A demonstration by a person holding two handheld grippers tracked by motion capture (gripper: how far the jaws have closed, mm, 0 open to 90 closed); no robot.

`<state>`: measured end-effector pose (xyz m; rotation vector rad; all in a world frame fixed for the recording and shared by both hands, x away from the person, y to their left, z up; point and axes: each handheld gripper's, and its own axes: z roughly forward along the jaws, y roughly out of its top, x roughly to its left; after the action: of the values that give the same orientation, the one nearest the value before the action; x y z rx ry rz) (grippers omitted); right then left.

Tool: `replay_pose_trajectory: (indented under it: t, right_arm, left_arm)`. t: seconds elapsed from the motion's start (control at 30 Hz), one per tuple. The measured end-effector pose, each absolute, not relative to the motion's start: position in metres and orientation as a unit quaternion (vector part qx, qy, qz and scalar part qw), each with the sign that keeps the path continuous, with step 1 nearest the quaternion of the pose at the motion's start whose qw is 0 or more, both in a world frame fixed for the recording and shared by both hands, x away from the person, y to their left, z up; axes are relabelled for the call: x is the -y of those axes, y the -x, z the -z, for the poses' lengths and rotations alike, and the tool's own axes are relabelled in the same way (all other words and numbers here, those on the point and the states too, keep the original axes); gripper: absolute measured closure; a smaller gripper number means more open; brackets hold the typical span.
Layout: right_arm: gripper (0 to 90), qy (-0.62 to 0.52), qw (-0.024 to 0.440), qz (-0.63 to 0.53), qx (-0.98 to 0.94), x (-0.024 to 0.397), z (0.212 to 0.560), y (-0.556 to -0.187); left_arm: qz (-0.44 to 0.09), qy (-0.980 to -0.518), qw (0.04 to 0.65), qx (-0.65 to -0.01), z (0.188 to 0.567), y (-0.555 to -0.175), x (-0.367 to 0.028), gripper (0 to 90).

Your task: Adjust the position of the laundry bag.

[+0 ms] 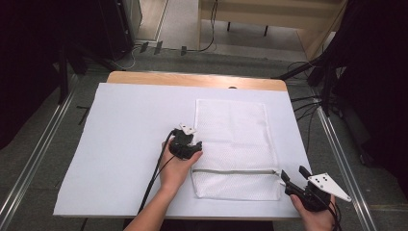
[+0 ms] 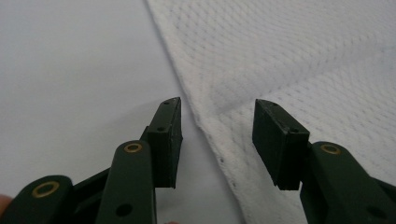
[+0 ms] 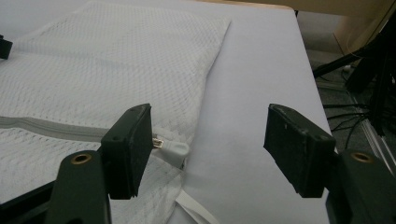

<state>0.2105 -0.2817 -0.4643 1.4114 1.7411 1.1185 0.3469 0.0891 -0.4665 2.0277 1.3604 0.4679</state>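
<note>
A white mesh laundry bag [image 1: 235,144] lies flat on the white table cover, with a grey zipper [image 1: 235,171] running across its near part. My left gripper [image 1: 192,144] is open at the bag's left edge [image 2: 205,126], one jaw over the cover and the other over the mesh. My right gripper [image 1: 291,177] is open at the bag's near right corner. In the right gripper view the zipper pull [image 3: 170,147] lies just beside the left jaw, and the zipper [image 3: 51,127] runs off to the left. The right gripper [image 3: 208,135] holds nothing.
The white cover [image 1: 130,144] spreads over a wooden table [image 1: 192,78]. Cables [image 1: 308,103] and dark stands sit on the floor to the right, and metal rails [image 1: 38,149] run along both sides. Bare cover lies left of the bag.
</note>
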Motion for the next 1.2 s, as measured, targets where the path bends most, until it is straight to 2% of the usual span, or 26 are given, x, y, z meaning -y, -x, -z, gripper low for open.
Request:
replay_pose_trajectory:
  t: [0.1, 0.13, 0.23, 0.27, 0.57, 1.2]
  right_arm:
    - [33.8, -0.532, 0.314, -0.425, -0.662, 0.280, 0.464, -0.209]
    - [33.8, -0.532, 0.314, -0.425, -0.662, 0.280, 0.464, -0.209]
    - [36.0, -0.532, 0.321, -0.424, -0.659, 0.280, 0.463, -0.209]
    - [36.7, -0.534, 0.323, -0.424, -0.656, 0.280, 0.463, -0.210]
    - [37.1, -0.536, 0.320, -0.420, -0.658, 0.282, 0.467, -0.211]
    - [36.2, -0.524, 0.307, -0.424, -0.672, 0.273, 0.469, -0.212]
  left_arm:
    - [-0.185, -0.777, 0.315, -0.513, 0.467, -0.345, -0.085, 63.8]
    - [-0.195, -0.780, 0.311, -0.508, 0.467, -0.345, -0.083, 63.8]
    - [-0.184, -0.784, 0.319, -0.499, 0.467, -0.347, -0.085, 81.5]
    - [-0.174, -0.788, 0.323, -0.494, 0.467, -0.347, -0.086, 90.0]
    - [-0.167, -0.774, 0.347, -0.502, 0.464, -0.345, -0.104, 90.0]
    - [-0.150, -0.742, 0.364, -0.543, 0.457, -0.333, -0.190, 90.0]
